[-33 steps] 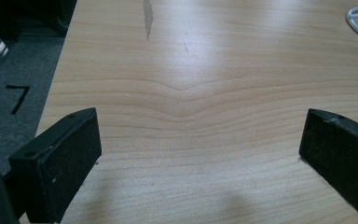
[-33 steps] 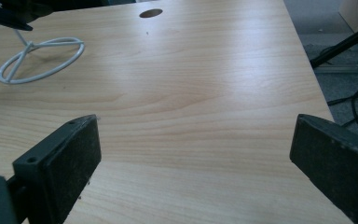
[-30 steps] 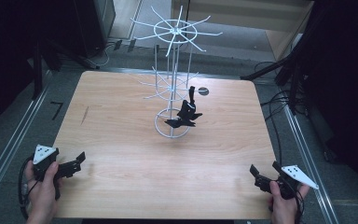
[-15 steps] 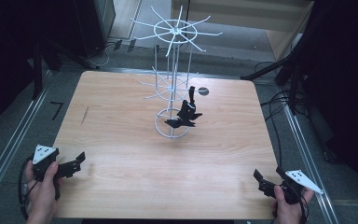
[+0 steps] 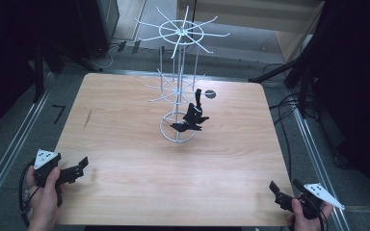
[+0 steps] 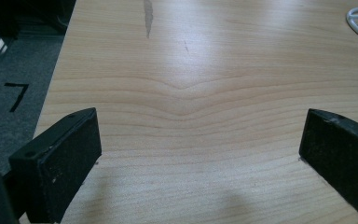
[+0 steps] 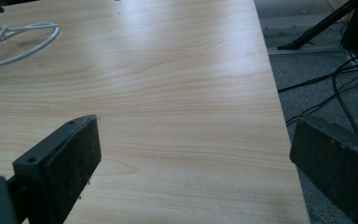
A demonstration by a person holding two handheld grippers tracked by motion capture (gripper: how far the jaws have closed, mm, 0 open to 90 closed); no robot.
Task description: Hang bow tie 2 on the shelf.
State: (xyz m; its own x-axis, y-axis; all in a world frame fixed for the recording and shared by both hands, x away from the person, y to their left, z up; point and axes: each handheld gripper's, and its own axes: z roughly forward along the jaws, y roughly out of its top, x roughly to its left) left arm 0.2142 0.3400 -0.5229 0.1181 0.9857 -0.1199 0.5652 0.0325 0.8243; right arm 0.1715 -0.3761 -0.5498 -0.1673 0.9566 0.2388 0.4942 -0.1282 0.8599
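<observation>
Your left gripper (image 5: 79, 166) rests at the table's (image 5: 125, 120) eight o'clock edge, jaws spread wide with nothing between them. Your right gripper (image 5: 285, 188) sits at the five o'clock corner, jaws likewise parted and empty, one hanging past the table's edge in the right gripper view. At the centre, toward twelve o'clock, the white wire rack (image 5: 176, 86) stands upright, a black object (image 5: 190, 118) hanging low on it at its three o'clock side, well apart from both grippers.
</observation>
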